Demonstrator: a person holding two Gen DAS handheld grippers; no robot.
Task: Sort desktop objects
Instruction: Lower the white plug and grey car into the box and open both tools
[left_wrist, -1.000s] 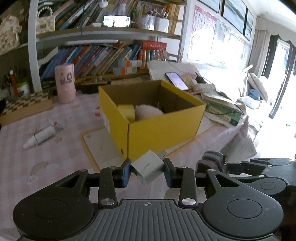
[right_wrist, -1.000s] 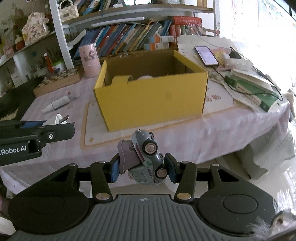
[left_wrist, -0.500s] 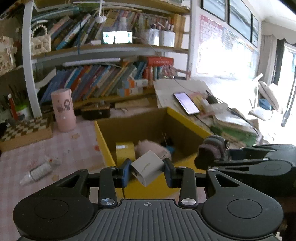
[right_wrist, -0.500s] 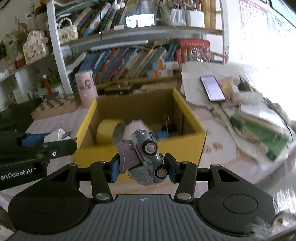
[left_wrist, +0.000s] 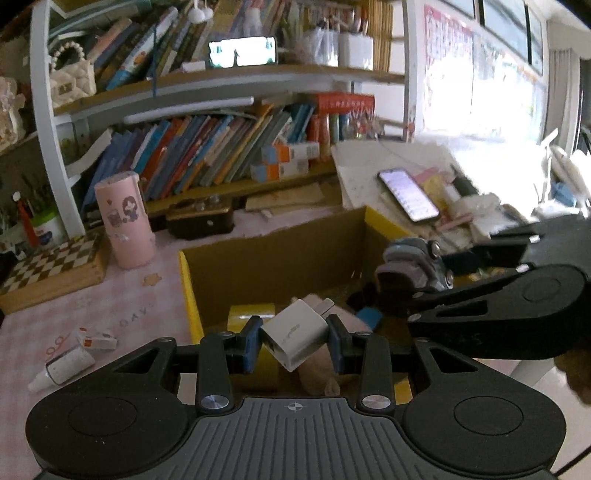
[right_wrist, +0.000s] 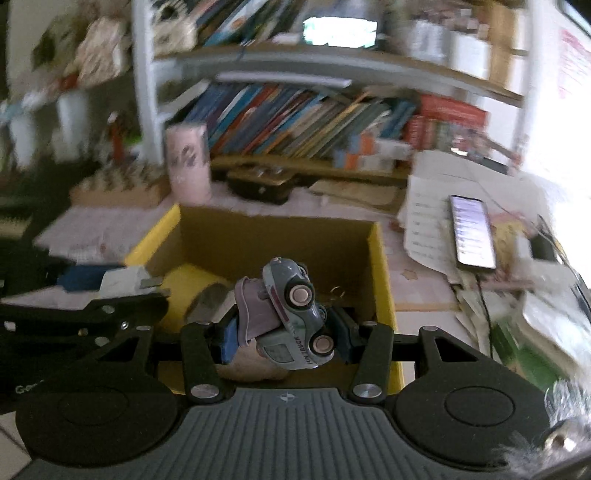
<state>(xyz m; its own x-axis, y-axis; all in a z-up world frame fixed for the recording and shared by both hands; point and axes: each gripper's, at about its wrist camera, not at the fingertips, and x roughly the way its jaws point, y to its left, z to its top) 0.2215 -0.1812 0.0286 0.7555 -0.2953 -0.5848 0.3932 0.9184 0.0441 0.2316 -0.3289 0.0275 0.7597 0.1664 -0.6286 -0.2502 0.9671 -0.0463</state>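
While seen from the left wrist: left gripper (left_wrist: 294, 341) clamped on a white charger (left_wrist: 295, 339), tilted, prongs up and to the right, held over the open yellow box (left_wrist: 188, 291). Inside the box, below the charger: a yellow tape roll (left_wrist: 251, 314), something pale and soft, a small blue item (left_wrist: 369, 316). Right of the charger, also over the box: right gripper (left_wrist: 410, 275) clamped on a grey and lilac toy car (left_wrist: 413, 264). Left of the box on the pink cloth: a pink cup (left_wrist: 123, 219), a checkered board (left_wrist: 51, 266), a small white bottle (left_wrist: 64, 367), a little white packet (left_wrist: 98, 339). Behind the box: a dark case (left_wrist: 201, 219), shelves of books (left_wrist: 207, 147). Right of the box: a lit phone (left_wrist: 408, 194) on papers.

From the right wrist, blurred: right gripper (right_wrist: 284, 326) pinching the toy car (right_wrist: 288, 317) on its side, wheels facing right, lettering on the low edge, held above the box (right_wrist: 382, 273) near its front wall. Left of the car, over the box's left wall: left gripper (right_wrist: 129, 286) with the charger (right_wrist: 123, 280) between its jaws. Behind the box: the cup (right_wrist: 188, 166), the case (right_wrist: 262, 182), the books (right_wrist: 295, 122). Right of the box: the phone (right_wrist: 472, 230) on papers, a cable trailing from it.
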